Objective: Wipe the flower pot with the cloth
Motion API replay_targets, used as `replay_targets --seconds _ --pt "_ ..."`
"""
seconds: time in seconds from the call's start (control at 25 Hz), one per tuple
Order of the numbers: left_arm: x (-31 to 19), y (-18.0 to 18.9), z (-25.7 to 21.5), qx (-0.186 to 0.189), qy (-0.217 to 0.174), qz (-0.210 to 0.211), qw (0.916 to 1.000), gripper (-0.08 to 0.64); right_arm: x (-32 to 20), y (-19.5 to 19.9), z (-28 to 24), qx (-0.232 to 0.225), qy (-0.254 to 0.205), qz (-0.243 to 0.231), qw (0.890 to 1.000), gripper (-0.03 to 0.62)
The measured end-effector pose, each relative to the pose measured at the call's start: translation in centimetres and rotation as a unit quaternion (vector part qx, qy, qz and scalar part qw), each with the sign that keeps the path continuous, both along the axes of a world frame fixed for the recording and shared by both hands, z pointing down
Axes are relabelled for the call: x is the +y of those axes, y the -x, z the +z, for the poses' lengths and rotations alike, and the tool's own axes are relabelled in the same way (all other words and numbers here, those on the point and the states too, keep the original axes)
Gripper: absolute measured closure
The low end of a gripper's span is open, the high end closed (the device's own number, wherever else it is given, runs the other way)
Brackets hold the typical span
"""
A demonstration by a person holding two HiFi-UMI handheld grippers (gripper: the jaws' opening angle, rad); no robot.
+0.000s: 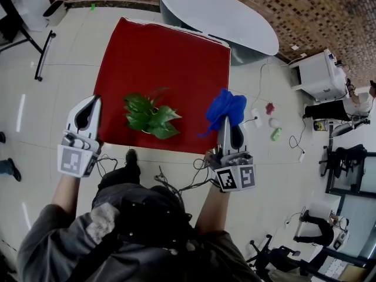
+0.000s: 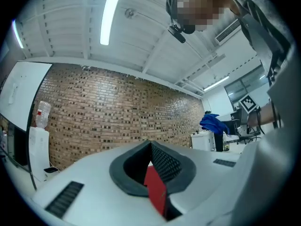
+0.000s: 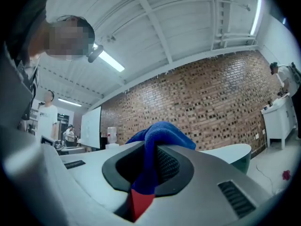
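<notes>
A green leafy plant [image 1: 150,117] stands near the front edge of the red table [image 1: 164,51]; its leaves hide the pot from above. My left gripper [image 1: 94,101] is raised at the table's left front corner, jaws shut with nothing between them [image 2: 151,145]. My right gripper [image 1: 225,122] is raised at the table's right front corner, shut on a blue cloth [image 1: 226,110] that bunches above the jaws [image 3: 157,135]. In the left gripper view the blue cloth [image 2: 214,123] shows off to the right. Both grippers point level, toward a brick wall.
A white oval table [image 1: 223,16] stands behind the red one. Cables [image 1: 176,184] trail on the floor by my feet. Small objects [image 1: 273,125] lie on the floor at the right, near a white cabinet [image 1: 320,75] and a person [image 1: 352,104].
</notes>
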State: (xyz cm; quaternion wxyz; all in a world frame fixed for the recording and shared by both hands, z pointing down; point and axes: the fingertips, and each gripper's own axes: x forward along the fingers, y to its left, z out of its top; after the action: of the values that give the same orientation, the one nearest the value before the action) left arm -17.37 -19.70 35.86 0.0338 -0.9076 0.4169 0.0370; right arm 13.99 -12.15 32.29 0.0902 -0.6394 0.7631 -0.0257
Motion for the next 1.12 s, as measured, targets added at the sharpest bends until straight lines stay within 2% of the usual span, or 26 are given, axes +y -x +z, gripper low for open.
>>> replay_targets --seconds 0.12,0.24,0.48,0.64,0.88,1.12 --pt "2.8 -0.4 -1.3 -0.005 -0.002 -0.017 0.9998 0.535 2.3 0.1 -1.0 0.006 -0.006 -0.018 1.000 0.535" --pt "6.4 -1.1 -2.5 -0.009 -0.006 -0.029 0.9995 0.535 5.7 0.5 -1.5 0.036 -0.007 -0.032 0.999 0.535" --pt "19.9 -4.0 -3.2 -0.003 -0.011 -0.043 0.9990 0.535 18.5 0.3 -1.2 0.060 -0.009 -0.063 0.996 0.535" --pt "26.2 -5.5 -4.9 0.011 0.000 -0.046 0.9989 0.535 23.9 1.3 -2.0 0.080 -0.001 -0.097 0.992 0.535" --pt "36.5 -6.9 -3.6 -0.006 -0.003 -0.057 0.9983 0.535 32.8 2.5 -1.0 0.099 -0.009 -0.135 0.986 0.535" --pt "41.6 -6.5 -3.8 -0.018 0.016 -0.077 0.9968 0.535 36.9 2.9 -1.1 0.089 -0.014 -0.149 0.985 0.535"
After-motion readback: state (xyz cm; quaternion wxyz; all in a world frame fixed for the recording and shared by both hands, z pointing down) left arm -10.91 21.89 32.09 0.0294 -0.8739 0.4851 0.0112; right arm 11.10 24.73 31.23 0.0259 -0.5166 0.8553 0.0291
